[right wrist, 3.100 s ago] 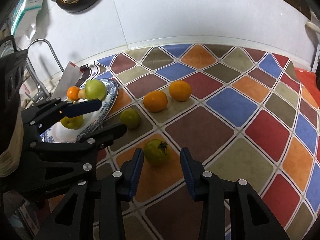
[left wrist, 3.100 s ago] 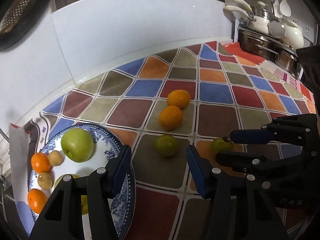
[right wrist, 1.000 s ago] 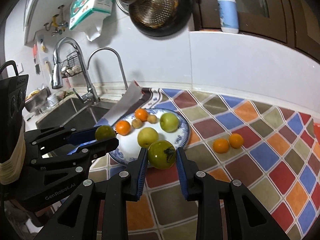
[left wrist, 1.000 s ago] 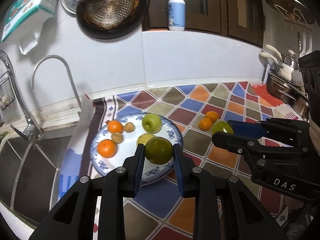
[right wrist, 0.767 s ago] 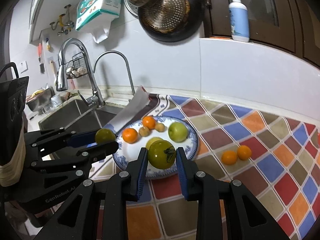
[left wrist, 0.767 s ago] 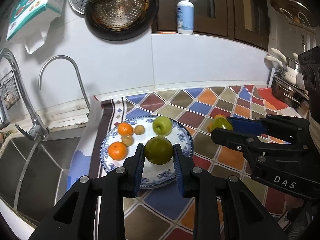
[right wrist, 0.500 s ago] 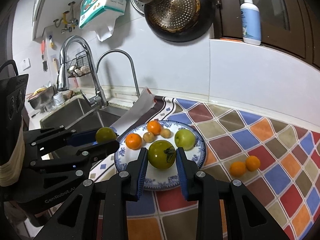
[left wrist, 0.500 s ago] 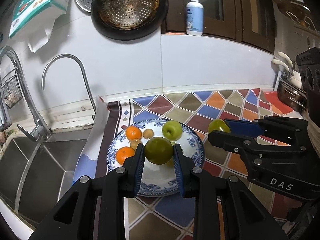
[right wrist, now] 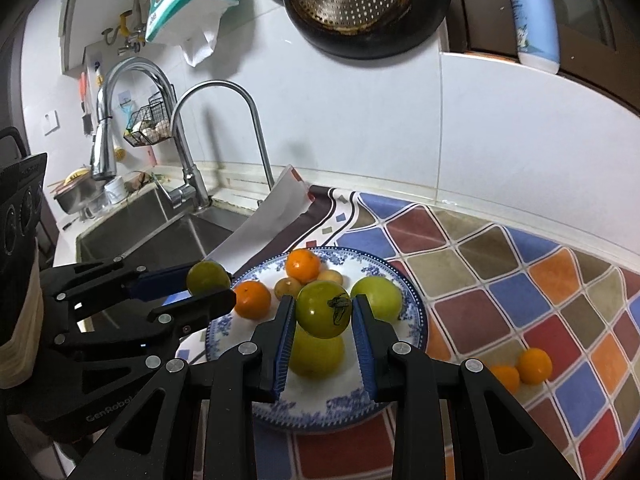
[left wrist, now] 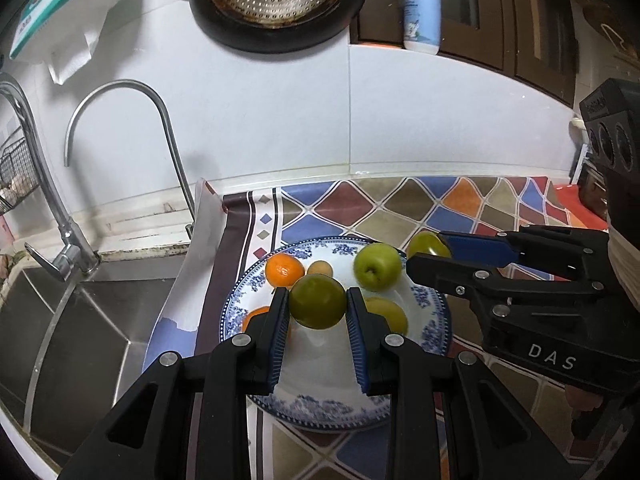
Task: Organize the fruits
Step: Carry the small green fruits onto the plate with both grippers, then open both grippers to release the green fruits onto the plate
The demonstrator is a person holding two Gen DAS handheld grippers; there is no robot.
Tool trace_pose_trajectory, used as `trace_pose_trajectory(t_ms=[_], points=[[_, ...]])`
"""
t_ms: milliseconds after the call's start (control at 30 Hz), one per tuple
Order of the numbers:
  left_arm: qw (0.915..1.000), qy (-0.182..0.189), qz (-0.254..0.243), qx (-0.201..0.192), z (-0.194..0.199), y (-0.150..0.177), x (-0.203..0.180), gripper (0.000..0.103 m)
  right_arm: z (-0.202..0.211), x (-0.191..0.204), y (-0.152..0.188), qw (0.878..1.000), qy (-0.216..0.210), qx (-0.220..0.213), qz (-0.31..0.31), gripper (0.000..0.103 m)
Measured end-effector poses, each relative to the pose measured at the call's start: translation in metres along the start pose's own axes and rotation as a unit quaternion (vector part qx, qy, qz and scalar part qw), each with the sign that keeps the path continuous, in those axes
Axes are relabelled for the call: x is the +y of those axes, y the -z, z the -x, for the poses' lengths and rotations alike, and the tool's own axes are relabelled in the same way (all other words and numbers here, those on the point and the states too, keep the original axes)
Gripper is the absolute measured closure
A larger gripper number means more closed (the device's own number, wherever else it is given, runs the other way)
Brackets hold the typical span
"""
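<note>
My left gripper (left wrist: 318, 308) is shut on a green fruit (left wrist: 317, 301) and holds it above the blue-patterned plate (left wrist: 432, 332). My right gripper (right wrist: 322, 314) is shut on a green fruit with a dark stem mark (right wrist: 323, 309), also above the plate (right wrist: 414, 320). On the plate lie a green apple (right wrist: 378, 294), a yellow-green fruit (right wrist: 316, 354), two oranges (right wrist: 252, 299) and small brown fruits (right wrist: 288, 286). Each gripper shows in the other's view, the right one (left wrist: 430, 246) and the left one (right wrist: 208, 278).
Two oranges (right wrist: 524, 368) lie on the colourful tiled mat (right wrist: 500, 280) to the right of the plate. A steel sink (right wrist: 160, 236) with taps (right wrist: 224, 128) lies to the left. A strainer pan (right wrist: 360, 4) hangs on the white wall.
Both grippers picked green fruits off the mat, lifted them and carried them left. They now hover over the plate, which has come closer.
</note>
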State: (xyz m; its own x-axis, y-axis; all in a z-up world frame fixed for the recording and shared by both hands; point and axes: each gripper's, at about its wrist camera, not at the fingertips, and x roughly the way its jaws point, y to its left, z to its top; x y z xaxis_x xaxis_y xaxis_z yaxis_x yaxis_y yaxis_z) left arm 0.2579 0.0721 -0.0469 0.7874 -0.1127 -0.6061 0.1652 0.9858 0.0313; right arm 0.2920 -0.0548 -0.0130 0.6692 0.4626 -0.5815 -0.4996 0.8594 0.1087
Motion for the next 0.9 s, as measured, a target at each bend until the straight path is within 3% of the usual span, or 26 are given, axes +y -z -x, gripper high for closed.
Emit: trace_pose_trajectory(t_ms=[567,633,700,900], points=[[0.9999,-0.004,0.0,0.016,-0.038,-0.004,0.013,0.074,-0.049,-0.013,-0.006,1.0,-0.011,0.024,-0.01,0.073],[0.9998,-0.007,0.004,0.016,-0.038,-0.005,0.014,0.067,-0.052,-0.014,-0.007,0.999,-0.011,0.028,-0.015,0.073],[0.9998,-0.012,0.007,0.014,-0.037,-0.005,0.014,0.062,-0.051,-0.016,-0.008,0.999,-0.011,0.03,-0.025,0.064],[0.9996,-0.026,0.008,0.007,-0.022,-0.002,0.012,0.056,-0.035,-0.018,-0.007,0.999,0.008,0.015,-0.029,0.064]])
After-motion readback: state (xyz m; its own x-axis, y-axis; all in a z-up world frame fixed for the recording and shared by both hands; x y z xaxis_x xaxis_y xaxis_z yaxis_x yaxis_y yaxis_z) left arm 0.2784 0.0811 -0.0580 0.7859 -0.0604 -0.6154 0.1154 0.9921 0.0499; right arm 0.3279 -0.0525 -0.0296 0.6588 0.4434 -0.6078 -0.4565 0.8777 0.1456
